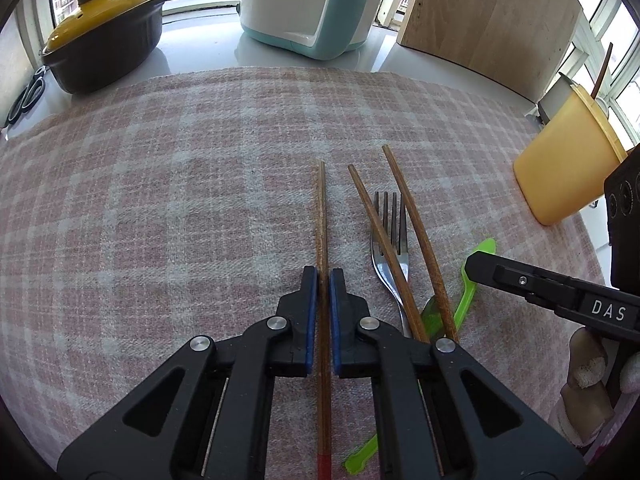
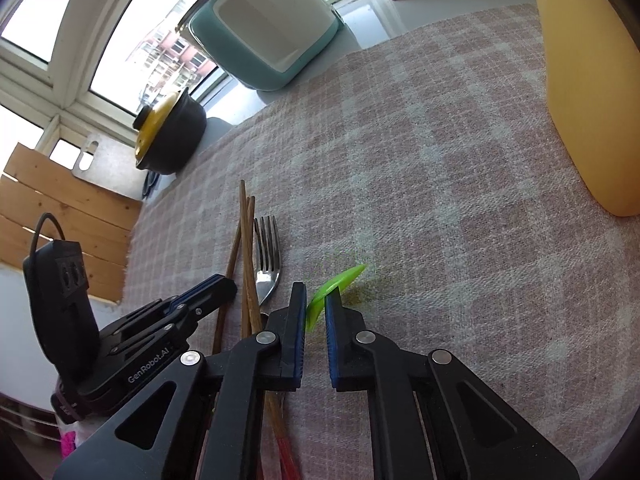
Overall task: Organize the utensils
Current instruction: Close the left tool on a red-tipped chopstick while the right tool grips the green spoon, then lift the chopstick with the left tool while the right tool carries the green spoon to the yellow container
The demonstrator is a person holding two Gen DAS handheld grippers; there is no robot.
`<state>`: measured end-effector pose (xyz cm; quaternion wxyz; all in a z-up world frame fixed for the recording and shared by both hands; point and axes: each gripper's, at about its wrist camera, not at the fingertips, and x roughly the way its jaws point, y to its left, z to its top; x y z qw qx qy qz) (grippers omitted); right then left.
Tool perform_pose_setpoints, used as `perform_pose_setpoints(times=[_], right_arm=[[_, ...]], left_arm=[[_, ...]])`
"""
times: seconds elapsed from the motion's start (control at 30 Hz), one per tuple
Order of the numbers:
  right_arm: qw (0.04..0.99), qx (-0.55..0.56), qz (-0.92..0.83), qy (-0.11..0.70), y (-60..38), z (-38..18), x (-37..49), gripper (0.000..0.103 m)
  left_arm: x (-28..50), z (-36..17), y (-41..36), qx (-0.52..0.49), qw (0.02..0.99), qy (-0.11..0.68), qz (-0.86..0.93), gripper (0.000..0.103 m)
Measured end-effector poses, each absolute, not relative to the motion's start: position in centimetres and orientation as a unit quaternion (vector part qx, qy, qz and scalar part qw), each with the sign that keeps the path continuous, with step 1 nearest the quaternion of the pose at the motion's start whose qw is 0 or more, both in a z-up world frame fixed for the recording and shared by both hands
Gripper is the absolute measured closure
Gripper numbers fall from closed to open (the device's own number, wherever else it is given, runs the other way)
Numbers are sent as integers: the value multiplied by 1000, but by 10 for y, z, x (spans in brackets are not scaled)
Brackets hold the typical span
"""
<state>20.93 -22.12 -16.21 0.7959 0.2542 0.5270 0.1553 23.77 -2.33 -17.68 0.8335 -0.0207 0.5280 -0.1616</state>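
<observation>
**A:** Left wrist view first. Left gripper (image 1: 324, 276) low over the plaid cloth (image 1: 160, 200), fingers nearly together around a single wooden chopstick (image 1: 321, 216) running straight ahead between the blue pads (image 1: 312, 312). Looks pinched, though a sliver of gap on the right pad side makes actual contact hard to call. Red end of that stick cut off at the bottom edge. Just right of it: two more chopsticks (image 1: 404, 240) lying over a metal fork (image 1: 390, 240), lower ends hidden behind the gripper body. Green plastic spoon (image 1: 472, 280) mostly buried under those, only bowl tip and handle end poking out.

**B:** And the right gripper (image 1: 480, 264) in that view?

**A:** Coming in from the right edge, tip right at the green spoon's bowl. Seen side-on, so no telling the opening from here. Bit of the hand (image 1: 588, 380) visible below it, cropped. Yellow cup (image 1: 560, 168) standing at the cloth's far right, one stick inside, partly cut off.

**B:** Right wrist view?

**A:** Clearer. Right gripper (image 2: 316, 300) tilted down at the cloth, narrow opening, green spoon's bowl (image 2: 340, 280) wedged between the fingertips and raised on edge. Rest of the spoon hidden. Fork (image 2: 267, 264) and chopsticks (image 2: 246, 248) just left, left gripper (image 2: 208, 288) beyond them, side-on. Yellow cup (image 2: 580, 100) huge at the right, top cropped. Black pot with yellow lid (image 2: 168, 140) and teal appliance (image 2: 260, 32) far back.
</observation>
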Motion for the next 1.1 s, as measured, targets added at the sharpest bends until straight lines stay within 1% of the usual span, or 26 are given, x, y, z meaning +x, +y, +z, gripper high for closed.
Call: perform_pose_setpoints(times=[0.3, 0.57, 1.1], right_arm=[[805, 245, 168, 514, -217, -149, 206, 97], [828, 195, 193, 489, -206, -120, 196, 98], [856, 145, 225, 442, -195, -76, 174, 101]], left_arm=[[229, -173, -14, -43, 836, 525, -151, 99], [217, -162, 6, -66, 846, 512, -130, 99], [195, -134, 37, -96, 870, 475, -92, 99]])
